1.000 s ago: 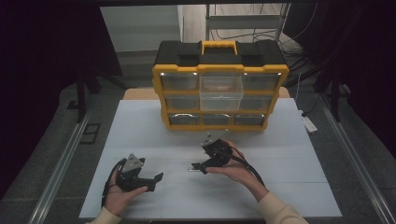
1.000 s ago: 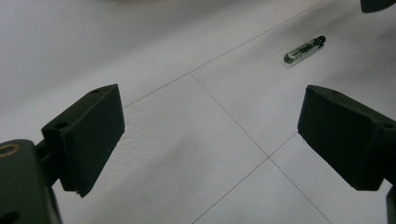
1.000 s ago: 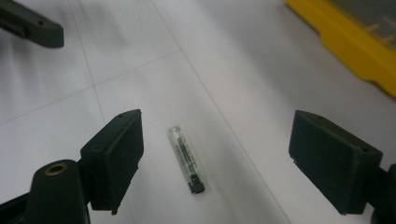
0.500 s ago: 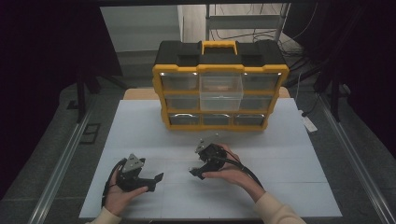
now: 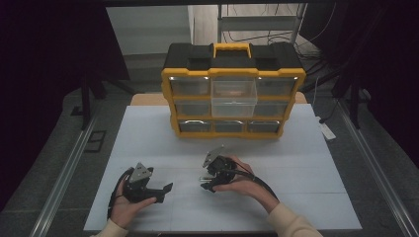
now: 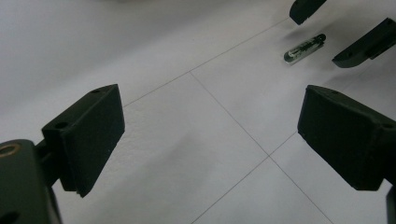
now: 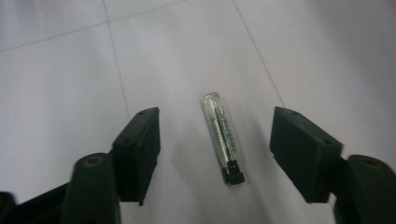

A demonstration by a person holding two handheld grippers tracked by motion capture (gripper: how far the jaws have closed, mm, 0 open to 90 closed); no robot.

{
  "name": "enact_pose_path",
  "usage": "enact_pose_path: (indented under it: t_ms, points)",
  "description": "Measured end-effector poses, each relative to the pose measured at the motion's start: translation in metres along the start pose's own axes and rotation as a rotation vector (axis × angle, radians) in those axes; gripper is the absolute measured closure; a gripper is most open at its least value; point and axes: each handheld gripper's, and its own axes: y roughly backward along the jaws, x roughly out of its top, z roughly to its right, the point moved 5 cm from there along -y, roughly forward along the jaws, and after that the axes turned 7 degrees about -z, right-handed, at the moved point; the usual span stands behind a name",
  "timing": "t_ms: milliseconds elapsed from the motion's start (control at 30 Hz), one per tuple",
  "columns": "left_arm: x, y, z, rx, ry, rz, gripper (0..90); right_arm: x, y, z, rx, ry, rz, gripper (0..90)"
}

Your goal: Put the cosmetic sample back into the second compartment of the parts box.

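Note:
A small clear tube (image 7: 222,135) with a black end cap lies flat on the white table top (image 5: 296,163). My right gripper (image 7: 217,119) reaches down over it with one jaw on each side, and neither pad touches it. Those jaws have just been closing, with the tube between them. In the high view the right gripper (image 5: 204,180) sits near the table's middle. My left gripper (image 5: 164,192) rests low at the front left, open and empty. The left gripper view looks past its own wide jaws (image 6: 210,140) to the tube (image 6: 304,48) and the right gripper (image 6: 327,28).
A yellow and black organizer (image 5: 232,59) with clear drawers stands at the back of the table. Its upper middle drawer (image 5: 233,96) is pulled out towards me. Metal rails run along both table sides.
The right hand has shifted a little to the left and nearer the table, and its jaws look narrower. The left hand has stayed put.

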Motion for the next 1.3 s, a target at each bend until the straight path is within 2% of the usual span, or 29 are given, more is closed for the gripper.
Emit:
enact_pose_path:
  t_ms: [367, 667, 733, 933, 967, 1000, 1067, 1200, 1233, 1300]
  points:
    - [-0.0001, 0.0000, -0.0002, 0.001, 0.000, -0.001, 8.1, 0.0002, -0.0064, 0.0000, -0.019, 0.048, -0.049, 47.5]
    - [-0.0002, -0.0002, 0.0000, 0.001, -0.001, -0.002, 8.1, 0.0012, -0.0071, 0.0030, -0.002, 0.047, -0.048, 57.4]
    - [-0.0002, -0.0004, 0.0000, 0.002, -0.001, -0.002, 8.1, 0.0012, -0.0065, 0.0033, -0.004, 0.046, -0.055, 60.3]
    - [-0.0004, -0.0004, 0.0003, 0.003, 0.000, -0.003, 8.1, 0.0035, -0.0066, 0.0013, -0.003, 0.102, -0.073, 72.7]
    - [-0.0004, -0.0004, 0.0003, 0.003, 0.000, -0.003, 8.1, 0.0035, -0.0066, 0.0013, -0.003, 0.102, -0.073, 72.7]
    - [-0.0004, -0.0002, 0.0003, 0.003, 0.000, -0.003, 8.1, 0.0038, -0.0068, -0.0005, 0.017, 0.098, -0.084, 77.0]
    - [-0.0005, -0.0001, 0.0003, 0.003, 0.000, -0.003, 8.1, 0.0036, -0.0067, -0.0003, 0.025, 0.096, -0.085, 80.3]
    - [-0.0005, 0.0000, 0.0001, 0.004, -0.001, -0.003, 8.1, 0.0040, -0.0072, 0.0013, 0.030, 0.111, -0.075, 81.1]
    - [-0.0005, -0.0001, 0.0001, 0.004, -0.001, -0.003, 8.1, 0.0032, -0.0062, -0.0003, 0.030, 0.096, -0.087, 81.2]
    - [-0.0005, -0.0002, 0.0000, 0.003, 0.000, -0.003, 8.1, 0.0035, -0.0064, 0.0000, 0.025, 0.113, -0.082, 81.3]
